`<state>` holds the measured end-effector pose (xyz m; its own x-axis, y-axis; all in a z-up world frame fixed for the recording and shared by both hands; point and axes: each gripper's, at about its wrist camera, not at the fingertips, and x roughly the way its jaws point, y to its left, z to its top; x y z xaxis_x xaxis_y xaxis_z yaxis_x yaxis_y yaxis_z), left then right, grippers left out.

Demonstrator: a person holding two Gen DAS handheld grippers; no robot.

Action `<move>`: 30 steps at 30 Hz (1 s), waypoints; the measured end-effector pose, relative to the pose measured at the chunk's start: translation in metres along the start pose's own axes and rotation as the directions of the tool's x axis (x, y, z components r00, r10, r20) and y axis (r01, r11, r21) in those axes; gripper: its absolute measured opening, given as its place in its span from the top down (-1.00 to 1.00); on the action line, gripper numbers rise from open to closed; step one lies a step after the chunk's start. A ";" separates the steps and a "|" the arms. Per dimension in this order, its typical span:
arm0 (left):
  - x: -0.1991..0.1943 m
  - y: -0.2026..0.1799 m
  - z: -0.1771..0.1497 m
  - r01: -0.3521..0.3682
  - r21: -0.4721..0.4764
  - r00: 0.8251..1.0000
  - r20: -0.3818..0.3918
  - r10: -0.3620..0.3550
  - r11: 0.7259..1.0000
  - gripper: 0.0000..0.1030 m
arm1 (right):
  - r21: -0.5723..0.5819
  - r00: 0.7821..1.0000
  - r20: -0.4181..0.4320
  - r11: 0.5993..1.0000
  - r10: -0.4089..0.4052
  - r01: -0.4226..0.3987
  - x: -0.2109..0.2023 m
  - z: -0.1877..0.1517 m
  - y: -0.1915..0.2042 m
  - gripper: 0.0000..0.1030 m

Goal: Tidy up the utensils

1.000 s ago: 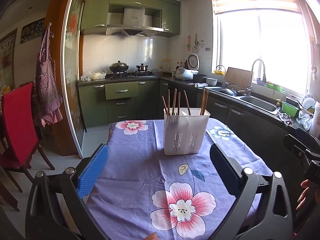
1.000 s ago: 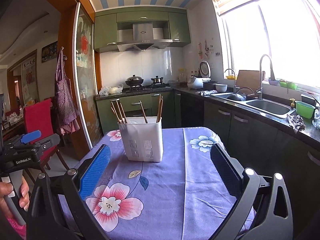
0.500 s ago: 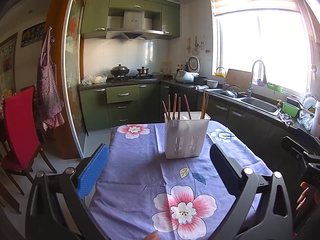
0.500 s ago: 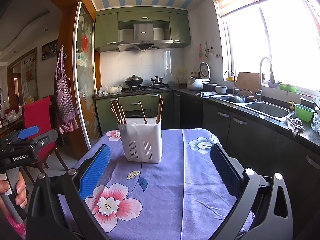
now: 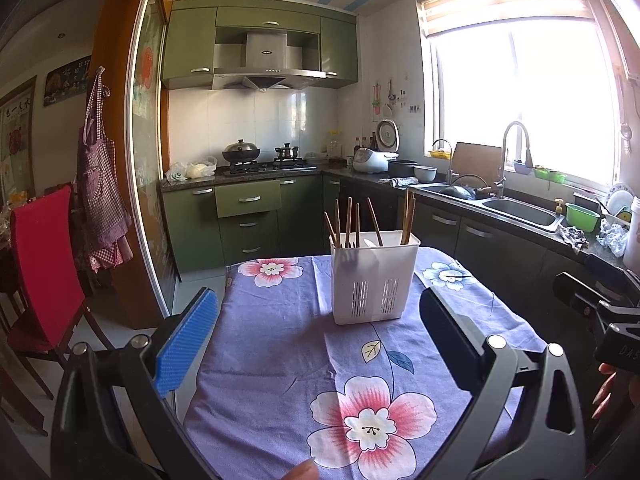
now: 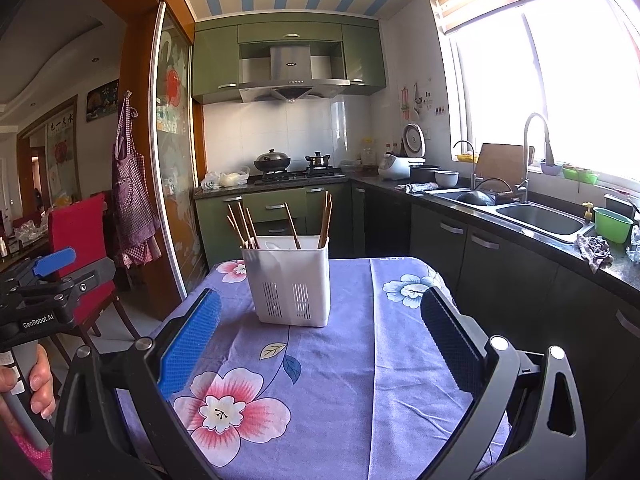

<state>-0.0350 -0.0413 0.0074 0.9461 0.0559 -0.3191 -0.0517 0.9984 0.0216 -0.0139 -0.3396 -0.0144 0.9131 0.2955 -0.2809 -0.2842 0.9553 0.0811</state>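
The counter [image 5: 280,344], draped in a purple floral cloth, fills the lower half of both views, with green kitchen cabinets and a sink behind it. Near its far end stands the white utensil holder [image 5: 374,280], upright, with chopsticks [image 5: 350,220] leaning loosely in its compartments. The left hand-held gripper [image 5: 320,332] and right hand-held gripper [image 6: 320,332] both hover short of it, jaws spread wide and empty. The likely risk: the holder looks light and tall, so a nudge from a jaw could tip it or slide it on the cloth, and thin chopsticks may slip or scatter if pinched off-centre.
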 end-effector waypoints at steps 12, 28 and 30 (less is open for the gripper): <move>0.000 0.004 -0.008 -0.013 -0.016 1.000 0.000 0.013 1.000 -0.87 | -0.014 1.000 -0.022 1.000 0.017 -0.017 0.008 -0.004 0.007 -0.91; 0.002 0.005 -0.010 0.001 -0.036 1.000 -0.003 -0.001 0.999 -0.87 | -0.019 0.999 -0.032 0.999 0.027 -0.028 0.014 -0.009 0.011 -0.91; 0.003 0.005 -0.010 0.015 -0.039 1.000 -0.013 -0.015 0.999 -0.87 | -0.017 0.999 -0.035 0.999 0.028 -0.029 0.015 -0.009 0.010 -0.91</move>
<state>-0.0353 -0.0359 -0.0030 0.9426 0.0407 -0.3316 -0.0502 0.9985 -0.0202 -0.0061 -0.3253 -0.0262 0.8937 0.3221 -0.3122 -0.3156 0.9461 0.0727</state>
